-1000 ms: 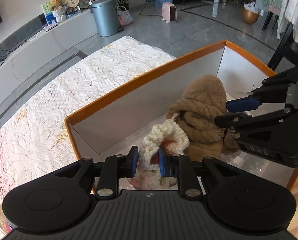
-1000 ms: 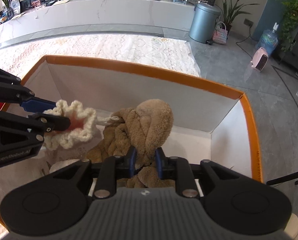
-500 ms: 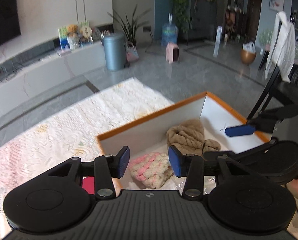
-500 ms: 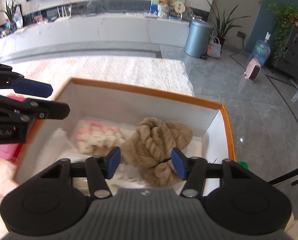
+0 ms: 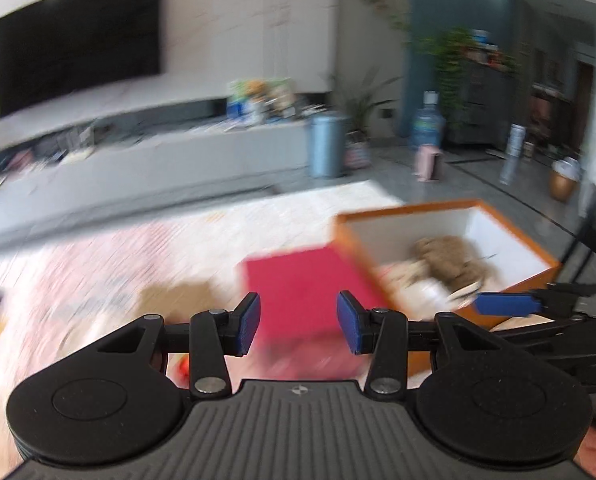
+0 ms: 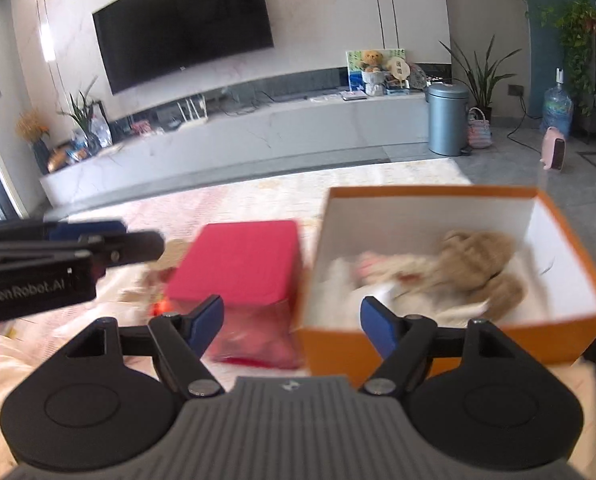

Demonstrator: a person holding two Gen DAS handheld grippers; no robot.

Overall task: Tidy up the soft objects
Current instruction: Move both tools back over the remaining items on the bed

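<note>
An orange box [image 6: 566, 236] with white inner walls stands at the right on a lace-covered surface [image 6: 225, 200]. Inside it lie a brown fuzzy knitted piece [image 6: 478, 256] and a cream and pink knitted piece [image 6: 382, 264]. The same box [image 5: 514, 236] and brown piece [image 5: 450, 256] show blurred in the left wrist view. My left gripper [image 5: 298, 326] hangs open and empty, back from the box. My right gripper [image 6: 291, 322] is empty too, its jaws opening, held in front of the box's near wall.
A red box [image 6: 241, 260] sits just left of the orange box, with a brownish thing [image 5: 177, 300] further left. Beyond the covered surface are a low white TV bench [image 6: 257, 136], a grey bin [image 6: 448, 118] and grey floor [image 6: 538, 184].
Both grippers let go of the knitted pieces, which now lie in the box, and pulled back and up out of it. The views swung left, bringing the red box into sight.
</note>
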